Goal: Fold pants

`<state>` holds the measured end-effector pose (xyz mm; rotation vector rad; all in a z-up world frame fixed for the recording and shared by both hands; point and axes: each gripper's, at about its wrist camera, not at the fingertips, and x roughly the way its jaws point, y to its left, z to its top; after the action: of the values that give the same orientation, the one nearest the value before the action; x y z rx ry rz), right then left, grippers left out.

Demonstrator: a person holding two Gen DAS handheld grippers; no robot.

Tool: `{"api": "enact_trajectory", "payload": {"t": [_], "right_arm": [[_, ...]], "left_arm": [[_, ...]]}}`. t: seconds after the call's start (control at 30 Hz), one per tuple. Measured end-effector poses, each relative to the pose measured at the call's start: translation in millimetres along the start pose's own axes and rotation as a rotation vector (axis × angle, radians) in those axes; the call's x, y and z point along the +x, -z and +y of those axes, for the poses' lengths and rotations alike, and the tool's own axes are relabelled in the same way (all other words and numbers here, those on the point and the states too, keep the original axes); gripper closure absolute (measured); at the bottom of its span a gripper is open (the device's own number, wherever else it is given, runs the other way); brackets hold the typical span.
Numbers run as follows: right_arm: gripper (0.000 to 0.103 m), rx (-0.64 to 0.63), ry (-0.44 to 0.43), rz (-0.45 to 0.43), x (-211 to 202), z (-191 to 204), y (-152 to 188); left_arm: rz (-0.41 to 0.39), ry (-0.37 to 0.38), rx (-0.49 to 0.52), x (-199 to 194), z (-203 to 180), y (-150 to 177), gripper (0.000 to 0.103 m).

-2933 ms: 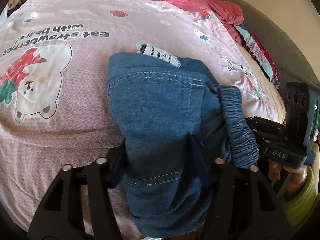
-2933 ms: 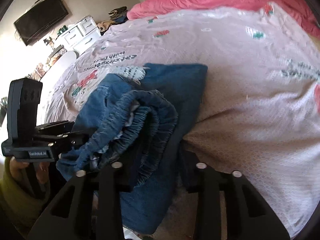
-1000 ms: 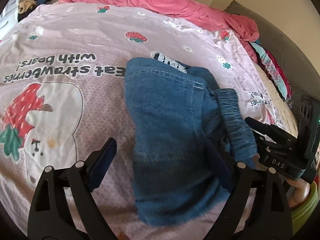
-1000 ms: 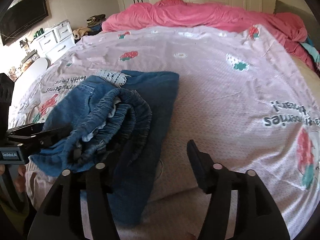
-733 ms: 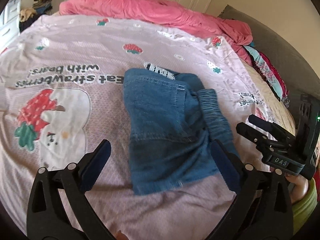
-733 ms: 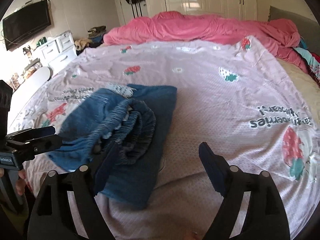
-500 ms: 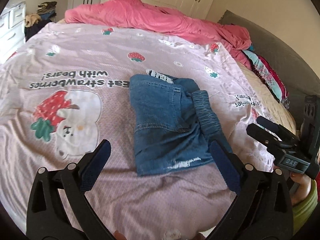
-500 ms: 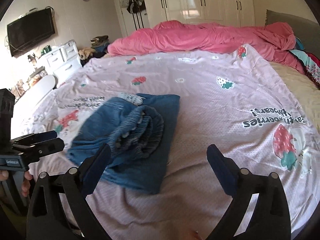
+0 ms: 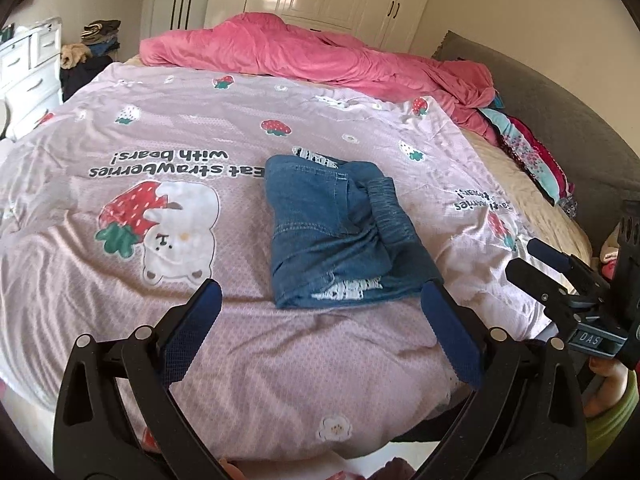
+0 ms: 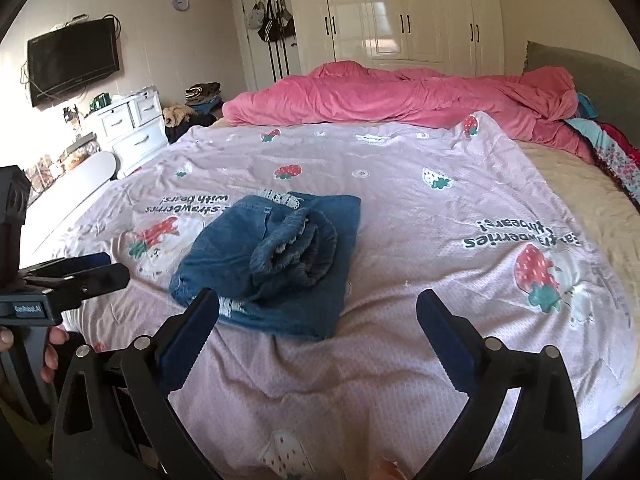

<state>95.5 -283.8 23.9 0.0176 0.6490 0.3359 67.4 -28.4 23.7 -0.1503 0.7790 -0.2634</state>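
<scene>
A pair of blue denim pants [image 9: 340, 236] lies folded into a compact bundle on a bed, resting on a pink strawberry-print sheet [image 9: 120, 128] near the bed's near edge. The elastic waistband [image 10: 298, 244] sits bunched on top toward the bundle's right side, and a frayed white patch [image 9: 348, 289] shows along the near edge.

The left tongs [image 9: 320, 320] hang above the near edge of the bed with both blue-padded fingers spread wide, empty, the bundle lying just beyond and between them without contact. The right tongs [image 10: 316, 320] are likewise spread wide and empty, near the bundle's near edge; from this view the left finger overlaps the denim's corner, though whether it touches cannot be told. Each tool also appears at the margin of the other's camera, held in a hand [image 10: 50, 354].

At the far side of the bed, a rumpled pink duvet [image 9: 320, 56] stretches across, with patterned clothes [image 9: 532, 156] piled at the right against a grey headboard [image 9: 560, 120]. White wardrobes [image 10: 408, 16] line the far wall, a white dresser [image 10: 128, 128] stands at left, and a television [image 10: 74, 60] hangs above it.
</scene>
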Motion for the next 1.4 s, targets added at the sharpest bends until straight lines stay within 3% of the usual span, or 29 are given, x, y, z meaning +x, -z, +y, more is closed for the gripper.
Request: {"api": "enact_trajectory", "payload": {"t": [0.43,0.63,0.9,1.4], "right_arm": [[0.004,-0.018,-0.001,0.001,-11,13,15],[0.004,-0.019,0.014,0.05,3,11,29],[0.004,-0.004,0.026,0.135,28,7,51],[0.004,0.01,0.036,0.133,29,2,51]], "left_arm": [[0.015,-0.034,-0.035,-4,6,35,0.009],[0.044,-0.05,-0.032,8,9,47,0.009],[0.062,-0.071,-0.04,19,13,53,0.009],[0.067,-0.073,-0.041,21,13,53,0.009]]}}
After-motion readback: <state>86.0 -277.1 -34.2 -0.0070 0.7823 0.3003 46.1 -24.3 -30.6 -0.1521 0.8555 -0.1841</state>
